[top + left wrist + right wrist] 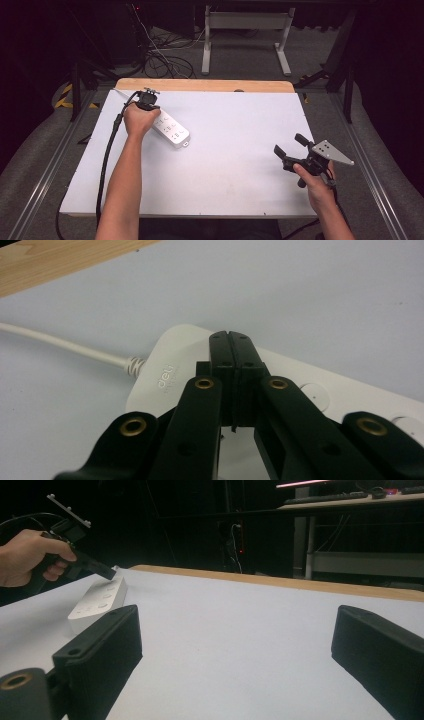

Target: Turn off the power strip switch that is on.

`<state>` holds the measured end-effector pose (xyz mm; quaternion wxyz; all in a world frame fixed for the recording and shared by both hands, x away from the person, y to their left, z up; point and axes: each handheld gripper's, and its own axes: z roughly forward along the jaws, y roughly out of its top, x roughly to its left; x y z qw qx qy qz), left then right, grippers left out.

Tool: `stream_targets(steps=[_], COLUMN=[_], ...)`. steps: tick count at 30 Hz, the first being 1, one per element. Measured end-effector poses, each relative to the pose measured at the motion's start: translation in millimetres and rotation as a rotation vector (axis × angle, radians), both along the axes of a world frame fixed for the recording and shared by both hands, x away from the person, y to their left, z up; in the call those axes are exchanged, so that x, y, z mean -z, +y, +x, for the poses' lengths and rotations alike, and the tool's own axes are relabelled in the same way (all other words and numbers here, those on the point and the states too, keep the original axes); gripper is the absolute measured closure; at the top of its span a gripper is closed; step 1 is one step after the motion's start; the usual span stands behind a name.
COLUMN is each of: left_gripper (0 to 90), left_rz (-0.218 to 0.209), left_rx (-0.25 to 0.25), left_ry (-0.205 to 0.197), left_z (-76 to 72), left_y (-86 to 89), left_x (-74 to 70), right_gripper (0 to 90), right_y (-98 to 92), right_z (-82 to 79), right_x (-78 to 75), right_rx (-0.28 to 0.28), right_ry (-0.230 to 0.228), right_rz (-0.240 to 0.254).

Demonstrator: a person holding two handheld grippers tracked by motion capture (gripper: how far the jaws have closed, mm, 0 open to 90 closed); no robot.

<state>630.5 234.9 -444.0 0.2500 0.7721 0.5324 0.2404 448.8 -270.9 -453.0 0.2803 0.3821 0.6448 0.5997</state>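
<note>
A white power strip lies on the white table top at the left, running diagonally. In the left gripper view its rounded end bears a grey logo, and its pale cord leads off to the left. My left gripper is shut, jaws pressed together with nothing between them, tips down on or just over that end of the strip. From the right gripper view, the left gripper points down at the strip. My right gripper stands open at the table's right, holding nothing.
A white sheet covers the table, with a bare wooden edge along the far side. Black cables trail from the left gripper down the table's left side. A metal frame and loose wires stand on the floor beyond.
</note>
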Motion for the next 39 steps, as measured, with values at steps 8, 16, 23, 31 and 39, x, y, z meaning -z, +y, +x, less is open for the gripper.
stream_targets(steps=[8, 16, 23, 31, 39], left_gripper=[90.0, 90.0, 90.0, 90.0, 90.0], left_rz=[-0.019, 0.0, 0.004, 0.001, -0.013], left_rx=[0.004, 0.005, -0.013, -0.02, -0.021], left_ry=[-0.007, -0.005, -0.005, 0.003, -0.001], left_z=[3.1, 2.7, 2.3, 3.4, 2.9], left_y=[-1.0, -4.4, -6.7, -7.7, -7.8], left_x=[2.5, 4.5, 4.8, 5.8, 6.3], right_gripper=[6.3, 6.3, 6.3, 6.3, 6.3], right_y=[-0.7, -1.9, -3.6, -4.6, -4.3], right_z=[-1.2, -2.7, -4.5, -5.5, -6.5], right_x=[0.1, -0.9, -3.0, -4.1, -4.3], right_rx=[0.004, 0.007, 0.008, 0.012, 0.009], right_ry=[0.004, 0.001, -0.013, -0.016, -0.017], right_rz=[0.005, 0.01, 0.015, 0.019, 0.018])
